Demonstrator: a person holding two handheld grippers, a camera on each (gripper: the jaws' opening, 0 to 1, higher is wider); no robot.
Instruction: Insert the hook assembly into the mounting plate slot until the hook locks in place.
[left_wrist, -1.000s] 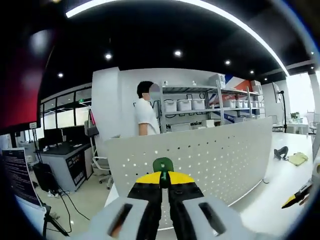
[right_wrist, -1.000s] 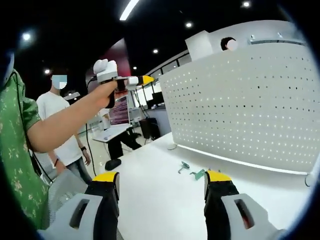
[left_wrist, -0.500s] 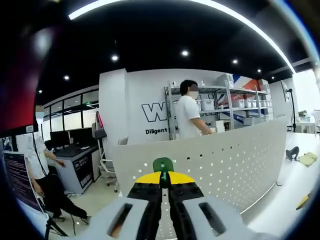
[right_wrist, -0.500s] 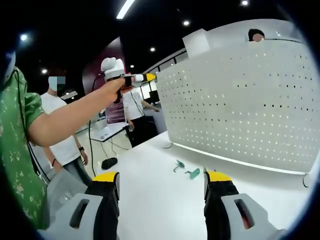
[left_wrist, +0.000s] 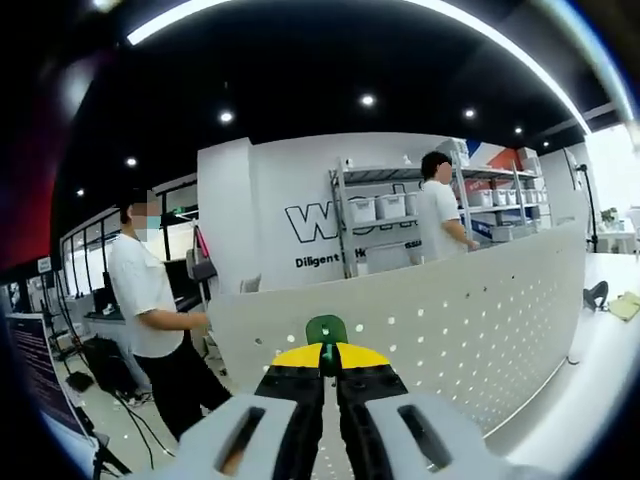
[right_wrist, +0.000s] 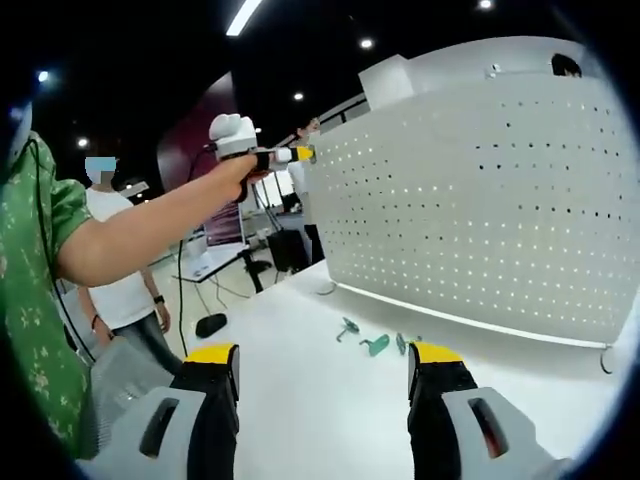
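Observation:
In the left gripper view, my left gripper (left_wrist: 326, 348) is shut on a small green hook (left_wrist: 326, 329), whose rounded top sticks out above the yellow jaw tips. Right behind it stands the white perforated mounting plate (left_wrist: 460, 320). The right gripper view shows that left gripper (right_wrist: 299, 154) held high on an outstretched arm, its tip by the upper left edge of the plate (right_wrist: 480, 200). My right gripper (right_wrist: 322, 372) is open low over the white table, nothing between its jaws. Three loose green hooks (right_wrist: 375, 344) lie on the table before the plate.
The white table (right_wrist: 300, 400) runs along the foot of the plate. A person in a white shirt (left_wrist: 150, 300) stands left of the plate, another (left_wrist: 438, 215) behind it by metal shelves (left_wrist: 380, 215). A green-sleeved arm (right_wrist: 120, 245) crosses the left side.
The left gripper with the green hook has moved right, closer to the plate's upper left edge. The people in the background have walked on. The right gripper stays open.

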